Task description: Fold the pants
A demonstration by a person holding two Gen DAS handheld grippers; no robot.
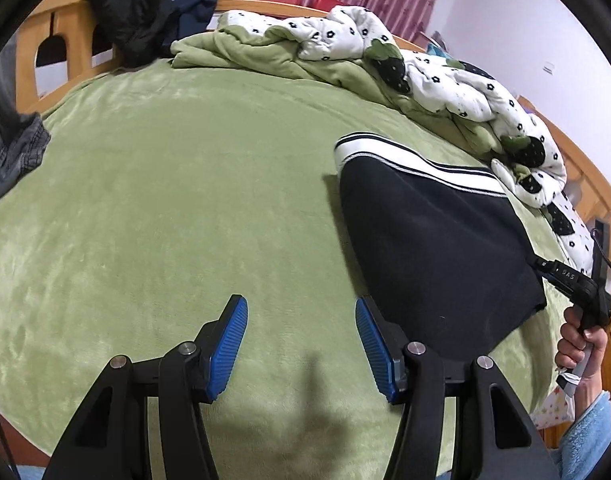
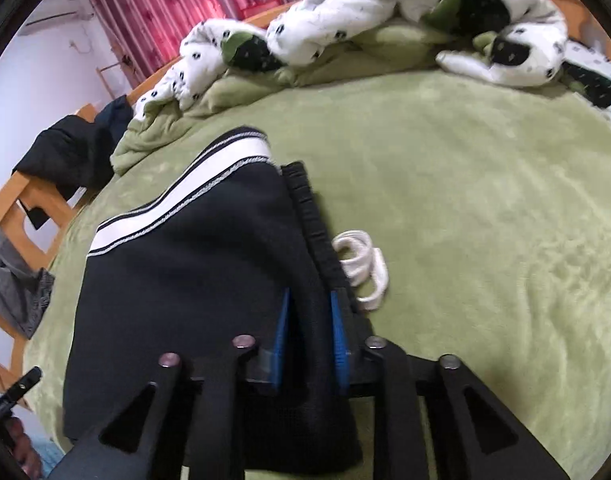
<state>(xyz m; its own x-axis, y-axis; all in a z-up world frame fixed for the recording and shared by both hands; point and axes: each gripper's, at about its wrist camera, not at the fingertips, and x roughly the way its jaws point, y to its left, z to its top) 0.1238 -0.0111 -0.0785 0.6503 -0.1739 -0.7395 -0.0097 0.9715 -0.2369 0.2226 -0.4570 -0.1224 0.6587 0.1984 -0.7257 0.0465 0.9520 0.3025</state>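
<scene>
Black pants (image 1: 437, 256) with a white side stripe lie folded on the green bed blanket (image 1: 185, 200), at the right in the left wrist view. My left gripper (image 1: 301, 312) is open and empty above the blanket, just left of the pants. In the right wrist view my right gripper (image 2: 309, 300) is shut on the pants (image 2: 185, 280) near the black ribbed waistband (image 2: 309, 208). A white drawstring (image 2: 361, 268) lies looped beside the waistband.
A crumpled white and green quilt (image 1: 385, 60) lies along the far side of the bed. Dark clothes (image 1: 133, 12) hang on the wooden bed frame (image 1: 45, 52). Grey clothing (image 1: 13, 152) lies at the left edge. Red curtains (image 2: 153, 8) hang behind.
</scene>
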